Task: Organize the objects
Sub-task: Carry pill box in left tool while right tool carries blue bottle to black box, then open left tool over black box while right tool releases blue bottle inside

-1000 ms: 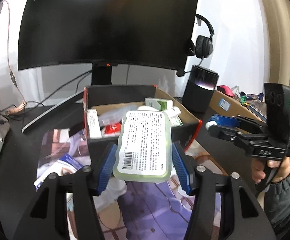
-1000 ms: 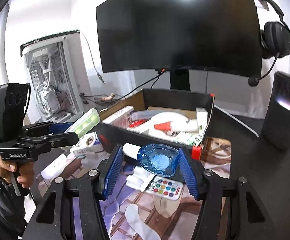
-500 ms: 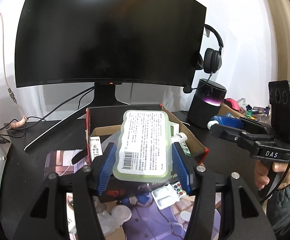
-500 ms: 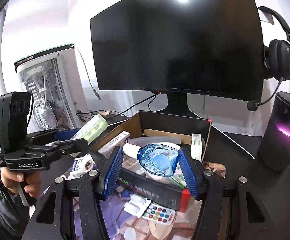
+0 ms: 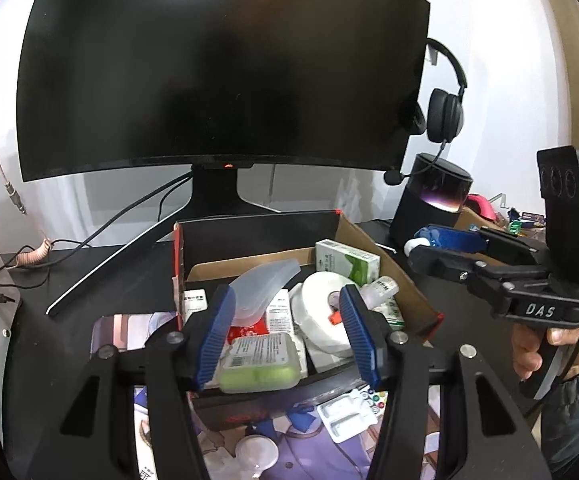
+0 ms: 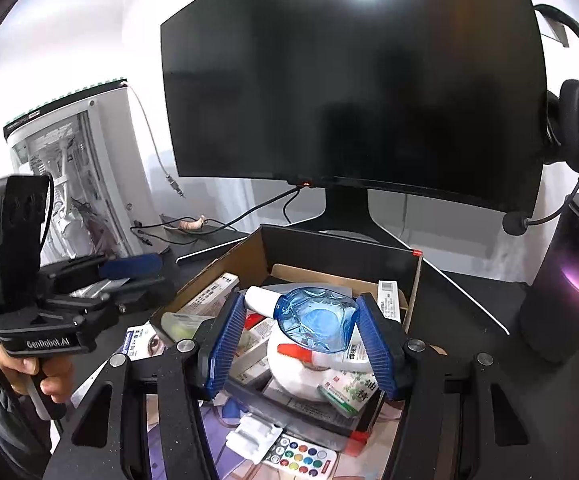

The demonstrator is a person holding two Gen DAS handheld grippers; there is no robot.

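— Where's the pale green plastic case (image 5: 259, 364)?
— Lower centre, lying in the open cardboard box (image 5: 373, 240); the left gripper (image 5: 285, 336) stands spread above it, jaws just closing slightly.
— The right gripper (image 6: 299, 340)?
— Pinching a clear blue plastic bottle (image 6: 315, 322) over the box.

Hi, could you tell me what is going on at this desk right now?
A person is tidying small items into a cardboard box in front of the monitor, using a handheld gripper in each hand. The left gripper has just let go of a green case, which now lies in the box below its open jaws. The right gripper holds a blue bottle over the box. A remote lies outside the box.
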